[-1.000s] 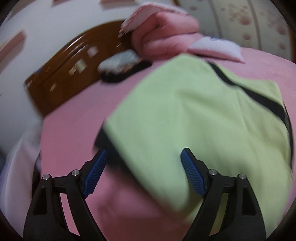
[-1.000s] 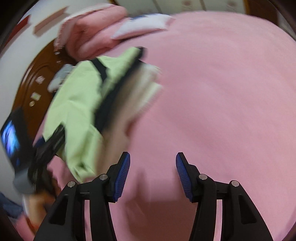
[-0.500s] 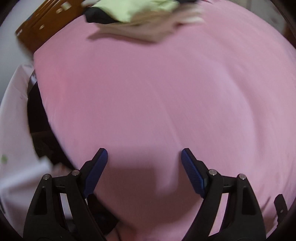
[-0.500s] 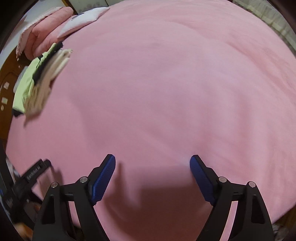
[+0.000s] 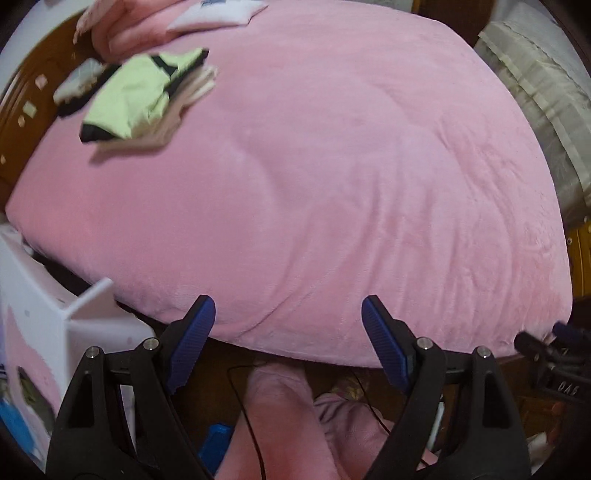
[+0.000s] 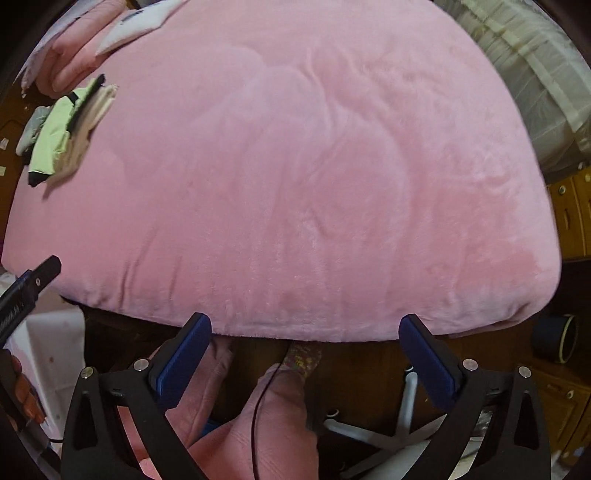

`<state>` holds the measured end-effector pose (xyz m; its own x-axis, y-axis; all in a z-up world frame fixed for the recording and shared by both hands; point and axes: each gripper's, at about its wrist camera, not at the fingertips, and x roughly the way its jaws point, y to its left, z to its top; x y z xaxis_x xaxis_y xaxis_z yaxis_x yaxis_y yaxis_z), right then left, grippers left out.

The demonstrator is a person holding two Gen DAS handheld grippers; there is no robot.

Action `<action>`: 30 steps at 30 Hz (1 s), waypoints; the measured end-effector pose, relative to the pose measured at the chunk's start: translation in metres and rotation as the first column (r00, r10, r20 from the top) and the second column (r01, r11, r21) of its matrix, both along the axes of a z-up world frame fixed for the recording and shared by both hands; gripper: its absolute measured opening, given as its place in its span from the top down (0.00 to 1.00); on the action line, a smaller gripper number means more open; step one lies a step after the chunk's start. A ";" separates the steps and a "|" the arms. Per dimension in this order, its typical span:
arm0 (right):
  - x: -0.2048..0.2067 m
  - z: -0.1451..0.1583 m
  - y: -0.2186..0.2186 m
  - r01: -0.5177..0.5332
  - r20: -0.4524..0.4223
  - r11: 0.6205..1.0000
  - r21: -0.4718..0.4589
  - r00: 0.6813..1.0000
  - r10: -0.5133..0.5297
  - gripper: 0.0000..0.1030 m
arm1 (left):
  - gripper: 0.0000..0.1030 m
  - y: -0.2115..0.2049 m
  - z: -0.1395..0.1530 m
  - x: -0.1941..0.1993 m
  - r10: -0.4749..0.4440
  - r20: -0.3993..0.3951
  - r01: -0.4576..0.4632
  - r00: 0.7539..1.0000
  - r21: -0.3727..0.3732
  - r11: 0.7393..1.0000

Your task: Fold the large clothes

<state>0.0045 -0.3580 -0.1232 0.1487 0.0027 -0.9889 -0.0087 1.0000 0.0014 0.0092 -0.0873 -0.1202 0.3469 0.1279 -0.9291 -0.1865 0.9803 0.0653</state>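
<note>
A folded light-green garment with black trim (image 5: 136, 92) lies on a stack of beige folded clothes (image 5: 166, 125) at the far left corner of the pink bed cover (image 5: 332, 184). In the right wrist view the green garment (image 6: 53, 138) shows small at the left edge. My left gripper (image 5: 288, 328) hangs open over the bed's near edge, far from the stack, with nothing between its fingers. My right gripper (image 6: 306, 332) points straight down over the same near edge. Its jaws are opening, and they hold nothing.
A person's legs in pink trousers (image 5: 280, 424) stand below the bed's edge. A white plastic piece (image 5: 55, 325) sits at the left, a white chair base (image 6: 388, 432) on the floor. Pink bedding (image 5: 122, 29), a white pillow (image 5: 218, 14) and a wooden headboard (image 5: 22, 92) line the far side.
Both grippers have drawn back from the green garment to the bed's near edge and risen. The garment stays on the stack. The right jaws have widened.
</note>
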 end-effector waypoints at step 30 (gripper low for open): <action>-0.092 0.220 0.119 0.094 0.274 0.995 -0.027 0.958 -0.083 0.00 | 0.23 0.025 0.154 -0.009 -0.136 0.172 0.142 0.976 -0.021 0.990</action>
<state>-0.0880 -0.2389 0.0970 0.4100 -0.0603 -0.9101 0.0849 0.9960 -0.0277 0.0005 -0.0620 0.0338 0.5122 0.0380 -0.8580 -0.0540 0.9985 0.0120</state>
